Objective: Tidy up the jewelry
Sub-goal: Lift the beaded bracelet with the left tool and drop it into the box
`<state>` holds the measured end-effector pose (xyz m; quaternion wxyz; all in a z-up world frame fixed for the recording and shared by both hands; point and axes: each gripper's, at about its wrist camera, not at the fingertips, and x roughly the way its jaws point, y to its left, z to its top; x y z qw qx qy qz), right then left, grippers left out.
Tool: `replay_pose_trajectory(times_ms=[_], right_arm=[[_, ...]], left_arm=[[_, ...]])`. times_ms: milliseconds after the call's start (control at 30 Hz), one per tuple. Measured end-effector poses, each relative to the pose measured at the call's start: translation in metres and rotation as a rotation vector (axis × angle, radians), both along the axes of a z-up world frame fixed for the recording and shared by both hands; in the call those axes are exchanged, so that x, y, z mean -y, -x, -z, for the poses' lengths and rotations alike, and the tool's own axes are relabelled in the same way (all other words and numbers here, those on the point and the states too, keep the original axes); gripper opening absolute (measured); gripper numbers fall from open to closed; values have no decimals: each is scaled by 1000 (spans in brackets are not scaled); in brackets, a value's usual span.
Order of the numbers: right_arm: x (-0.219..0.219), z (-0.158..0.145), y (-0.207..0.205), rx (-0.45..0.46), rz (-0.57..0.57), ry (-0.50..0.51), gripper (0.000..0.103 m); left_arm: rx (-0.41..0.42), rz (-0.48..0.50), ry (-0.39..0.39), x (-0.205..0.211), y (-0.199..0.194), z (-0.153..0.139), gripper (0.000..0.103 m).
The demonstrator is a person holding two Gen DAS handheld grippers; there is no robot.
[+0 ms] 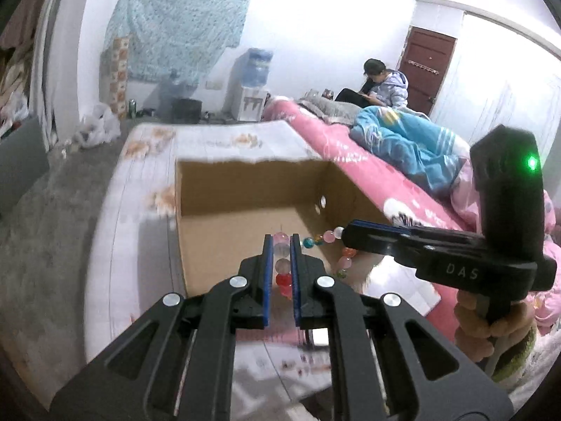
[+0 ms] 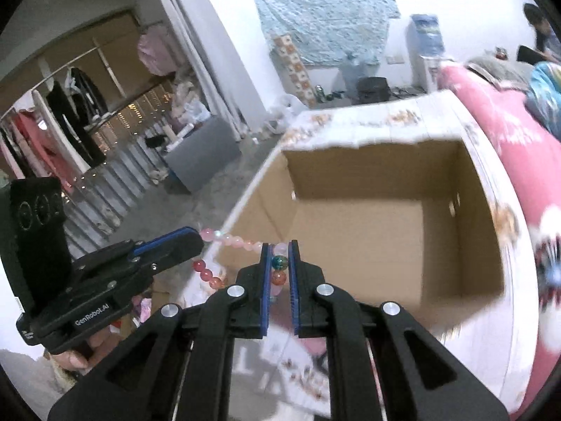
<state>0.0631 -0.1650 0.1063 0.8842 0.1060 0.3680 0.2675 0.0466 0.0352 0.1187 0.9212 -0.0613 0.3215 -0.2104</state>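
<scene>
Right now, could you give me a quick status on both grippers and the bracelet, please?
Left gripper and right gripper both shut on the beaded bracelet. Bracelet strung between them above the open cardboard box. Nothing in the way.

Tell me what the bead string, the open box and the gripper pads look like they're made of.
Bead string: glossy, partly see-through round beads in pink, red, teal and orange, so glass or clear plastic; which one cannot be told.
Box: brown corrugated cardboard, matte, with a ragged torn top edge.
Gripper pads: blue strips on black fingers, dull-looking, probably rubber or foam.

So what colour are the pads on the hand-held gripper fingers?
Blue pads, clearest in the right wrist view, clamped on the bead bracelet.
</scene>
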Motion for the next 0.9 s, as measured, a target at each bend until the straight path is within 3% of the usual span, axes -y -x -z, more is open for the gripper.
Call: replay_pose_trajectory(times_ms=[133, 367, 567, 700, 800, 900], right_arm=[[-3, 3, -70, -140, -39, -19, 10], [-28, 67, -184, -425, -47, 66, 10], [-44, 98, -224, -491, -45, 123, 10], [-49, 105, -238, -513, -61, 120, 11], [-45, 108, -244, -519, -58, 93, 11], [-36, 100, -237, -494, -50, 51, 11]], left_arm=[[-37, -13, -93, 12, -55, -7, 8], [-257, -22, -300, 26, -160, 47, 8], [-349, -47, -402, 29, -202, 78, 8], [-367, -77, -383, 24, -213, 80, 9], [-355, -99, -370, 21, -214, 78, 31], [-337, -109, -352, 19, -207, 72, 32]])
